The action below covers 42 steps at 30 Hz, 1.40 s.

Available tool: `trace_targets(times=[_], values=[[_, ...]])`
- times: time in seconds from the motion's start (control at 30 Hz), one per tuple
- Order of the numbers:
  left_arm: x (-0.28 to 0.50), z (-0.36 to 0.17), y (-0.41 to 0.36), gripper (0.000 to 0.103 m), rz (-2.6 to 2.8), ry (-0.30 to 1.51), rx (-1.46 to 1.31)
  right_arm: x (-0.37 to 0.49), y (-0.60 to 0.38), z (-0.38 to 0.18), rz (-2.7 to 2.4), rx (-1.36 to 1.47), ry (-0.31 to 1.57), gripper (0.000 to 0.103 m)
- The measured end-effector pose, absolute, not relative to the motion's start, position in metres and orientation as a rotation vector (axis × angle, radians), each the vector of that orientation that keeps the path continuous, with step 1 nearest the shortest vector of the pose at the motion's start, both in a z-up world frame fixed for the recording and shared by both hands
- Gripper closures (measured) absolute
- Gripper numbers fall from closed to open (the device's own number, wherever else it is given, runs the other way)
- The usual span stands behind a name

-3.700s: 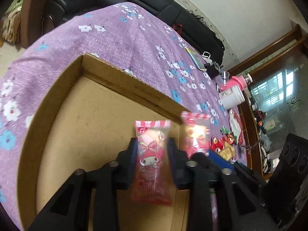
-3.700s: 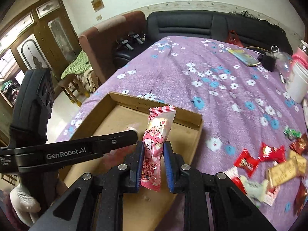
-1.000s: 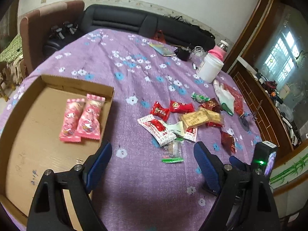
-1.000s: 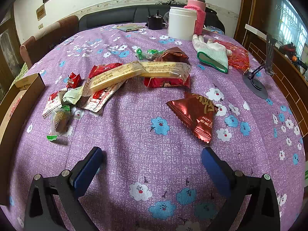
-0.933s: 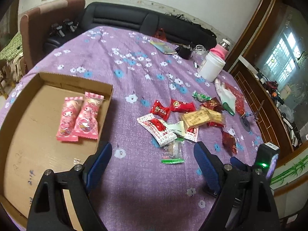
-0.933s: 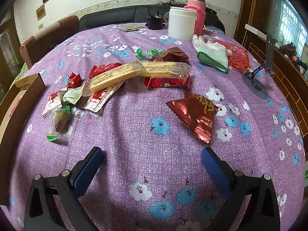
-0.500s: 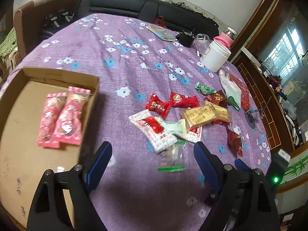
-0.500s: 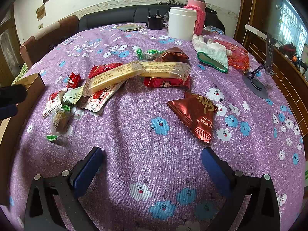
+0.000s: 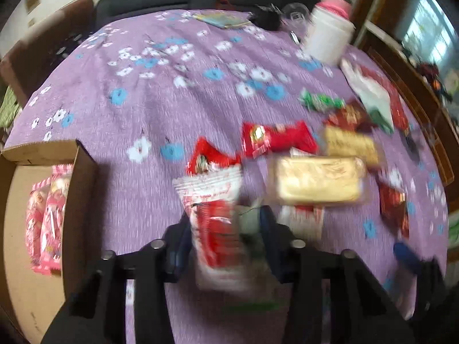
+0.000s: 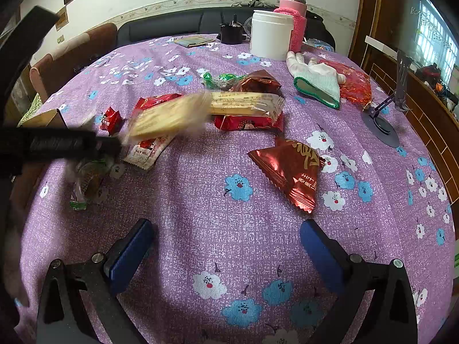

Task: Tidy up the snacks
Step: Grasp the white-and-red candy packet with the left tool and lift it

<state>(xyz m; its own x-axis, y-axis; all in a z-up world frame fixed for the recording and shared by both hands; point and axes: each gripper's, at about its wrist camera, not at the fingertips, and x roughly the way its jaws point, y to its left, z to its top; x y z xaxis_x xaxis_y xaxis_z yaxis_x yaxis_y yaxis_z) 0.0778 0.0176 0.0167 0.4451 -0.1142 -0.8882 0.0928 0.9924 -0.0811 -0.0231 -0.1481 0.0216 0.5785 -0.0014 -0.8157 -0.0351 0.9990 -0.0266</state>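
Note:
My left gripper (image 9: 223,223) is down in the snack pile and its jaws are closing. A red-and-white packet (image 9: 213,200) and a pale green packet (image 9: 249,220) sit between the pads, which look pressed on them; the view is blurred. A yellow wafer packet (image 9: 318,179) and red packets (image 9: 276,140) lie just beyond. Two pink packets (image 9: 43,218) lie in the cardboard box (image 9: 83,177) at left. My right gripper (image 10: 226,238) hangs open over bare cloth, with a dark red packet (image 10: 289,166) ahead of it. The left tool's black body (image 10: 57,143) enters from the left.
A white jar (image 10: 271,34) and a pink-sleeved bottle (image 10: 295,20) stand at the far side of the purple flowered table. A white-and-green glove (image 10: 315,83) and a small grey stand (image 10: 384,123) lie at right. A black sofa (image 10: 172,25) runs behind.
My left gripper has dropped and moved right from beside the box into the pile, and its wide jaws have narrowed around the red-and-white packet. The near yellow packet is jolted. The right gripper is still.

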Motion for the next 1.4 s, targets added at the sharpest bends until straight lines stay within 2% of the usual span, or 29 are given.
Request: trace_targets(times=[0.2, 0.27, 0.33, 0.6, 0.67, 0.73, 0.87, 0.9, 0.97, 1.03, 1.07, 1.1, 1.13, 1.4], values=[[0.033, 0.021, 0.028, 0.064, -0.264, 1.140, -0.064, -0.023, -0.149, 0.022, 0.020, -0.041, 0.953, 0.001], [0.019, 0.026, 0.037, 0.058, -0.299, 1.131, -0.124, -0.023, -0.149, 0.022, 0.020, -0.041, 0.953, 0.001], [0.007, 0.032, 0.045, 0.048, -0.323, 1.109, -0.171, -0.023, -0.149, 0.022, 0.020, -0.041, 0.953, 0.001], [-0.025, 0.036, 0.048, 0.046, -0.309, 1.012, -0.054, -0.023, -0.149, 0.022, 0.020, -0.041, 0.953, 0.001], [-0.027, 0.029, 0.044, 0.050, -0.302, 1.004, 0.016, -0.023, -0.149, 0.022, 0.021, -0.041, 0.953, 0.001], [-0.030, 0.026, 0.043, 0.075, -0.301, 0.990, 0.058, -0.023, -0.149, 0.022, 0.021, -0.041, 0.953, 0.001], [-0.028, 0.017, 0.043, 0.075, -0.284, 0.998, 0.081, -0.023, -0.149, 0.022, 0.021, -0.041, 0.953, 0.001], [-0.025, 0.015, 0.041, 0.070, -0.278, 1.000, 0.087, -0.023, -0.149, 0.022, 0.021, -0.041, 0.953, 0.001], [-0.025, 0.013, 0.039, 0.051, -0.269, 0.985, 0.103, -0.023, -0.149, 0.022, 0.021, -0.041, 0.953, 0.001], [-0.028, 0.011, 0.034, 0.048, -0.263, 0.971, 0.123, -0.023, -0.149, 0.022, 0.021, -0.041, 0.953, 0.001], [-0.031, 0.011, 0.030, 0.051, -0.258, 0.960, 0.155, -0.023, -0.149, 0.022, 0.021, -0.041, 0.953, 0.001], [-0.033, 0.011, 0.027, 0.075, -0.275, 0.950, 0.156, -0.023, -0.149, 0.022, 0.021, -0.041, 0.953, 0.001], [-0.035, 0.013, 0.026, 0.082, -0.280, 0.946, 0.156, -0.024, -0.149, 0.022, 0.021, -0.041, 0.953, 0.001], [-0.063, 0.034, 0.043, 0.082, -0.313, 0.876, -0.021, -0.023, -0.149, 0.022, 0.021, -0.041, 0.953, 0.001]])
